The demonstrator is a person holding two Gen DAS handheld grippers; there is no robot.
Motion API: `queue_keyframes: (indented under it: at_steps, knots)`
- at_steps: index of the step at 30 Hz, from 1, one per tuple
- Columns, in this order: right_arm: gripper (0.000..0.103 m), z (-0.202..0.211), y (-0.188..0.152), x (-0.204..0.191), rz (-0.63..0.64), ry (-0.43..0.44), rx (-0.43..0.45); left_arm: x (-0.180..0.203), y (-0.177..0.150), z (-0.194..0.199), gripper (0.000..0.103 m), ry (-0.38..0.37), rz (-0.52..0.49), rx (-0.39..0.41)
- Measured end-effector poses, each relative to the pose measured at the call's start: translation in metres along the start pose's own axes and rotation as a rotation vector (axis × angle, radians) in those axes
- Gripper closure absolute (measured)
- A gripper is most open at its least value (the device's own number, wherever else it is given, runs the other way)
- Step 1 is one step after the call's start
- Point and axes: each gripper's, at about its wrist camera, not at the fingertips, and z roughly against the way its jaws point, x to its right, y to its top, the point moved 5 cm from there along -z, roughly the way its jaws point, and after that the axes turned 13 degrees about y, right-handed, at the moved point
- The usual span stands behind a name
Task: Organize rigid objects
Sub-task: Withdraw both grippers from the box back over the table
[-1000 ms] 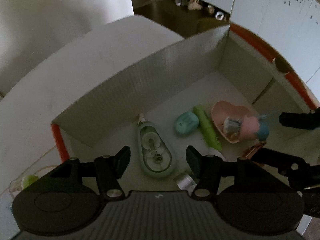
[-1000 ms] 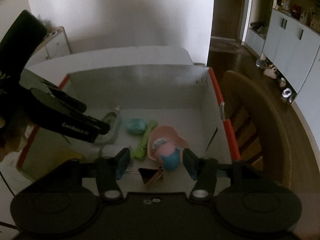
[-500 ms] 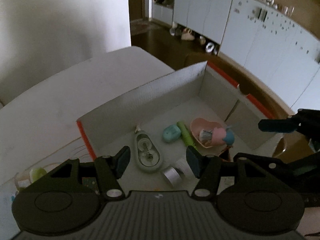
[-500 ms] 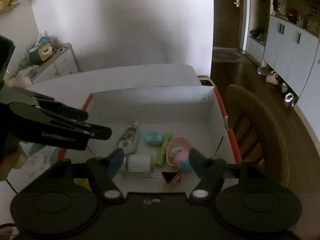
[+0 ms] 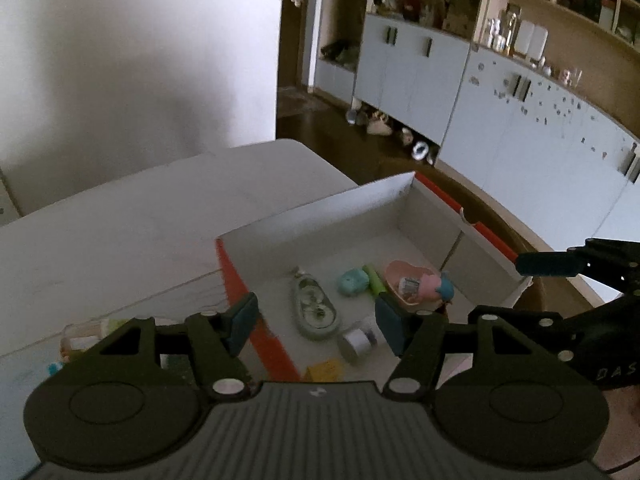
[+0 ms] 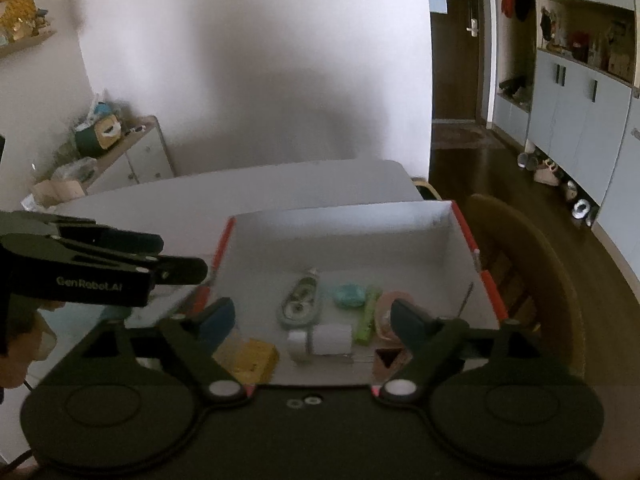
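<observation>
Contents lie loose on the floor of the white cardboard box with orange rim (image 6: 466, 236) on the white tabletop (image 5: 120, 216): clear oval correction-tape dispenser (image 5: 315, 312), teal pebble-shaped case (image 5: 352, 282), green marker (image 5: 374, 280), pink heart-shaped dish (image 5: 400, 276) holding a pink-and-blue figure. Your left tool (image 5: 316, 322) and right tool (image 6: 312, 318) both stand released above the box, the right's jaws having just widened, nothing between them, presumably after drop-off. The yellow item (image 6: 250, 356) is blurred; items left of the box are unreadable.
</observation>
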Motion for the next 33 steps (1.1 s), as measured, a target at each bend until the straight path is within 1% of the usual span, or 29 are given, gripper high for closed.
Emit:
queue_keyframes:
  at_steps: [3,6,7,9,10,12,17,23,26,29,33]
  knots:
    - [0.011,0.0,-0.002,-0.017,0.012,0.012,0.023,-0.015,-0.006,0.012,0.038,0.008,0.017,0.023]
    - [0.005,-0.002,-0.005,-0.035,0.012,0.029,0.048,-0.031,-0.013,0.02,0.032,0.015,0.043,0.038]
    - [0.003,-0.003,-0.005,-0.041,0.011,0.033,0.057,-0.037,-0.015,0.022,0.031,0.015,0.05,0.042]
    - [0.001,-0.005,-0.005,-0.053,0.01,0.044,0.073,-0.05,-0.021,0.026,0.029,0.015,0.062,0.046]
    - [0.0,-0.007,-0.005,-0.06,0.01,0.049,0.08,-0.056,-0.023,0.027,0.026,0.017,0.067,0.048]
    - [0.0,-0.011,-0.006,-0.074,0.01,0.059,0.089,-0.069,-0.029,0.031,0.022,0.03,0.077,0.058]
    - [0.0,-0.024,-0.009,-0.106,0.01,0.089,0.094,-0.108,-0.043,0.037,0.022,0.06,0.114,0.072]
    - [0.0,-0.046,-0.013,-0.133,-0.019,0.085,0.082,-0.158,-0.061,0.036,0.021,0.1,0.143,0.079]
    - [0.0,-0.058,-0.014,-0.142,-0.032,0.08,0.072,-0.18,-0.069,0.032,0.021,0.097,0.155,0.074]
    - [0.0,-0.071,-0.014,-0.152,-0.041,0.074,0.058,-0.196,-0.077,0.026,0.021,0.08,0.14,0.068]
    - [0.0,-0.092,-0.012,-0.161,-0.054,0.06,0.036,-0.213,-0.088,0.016,0.021,0.091,0.115,0.071]
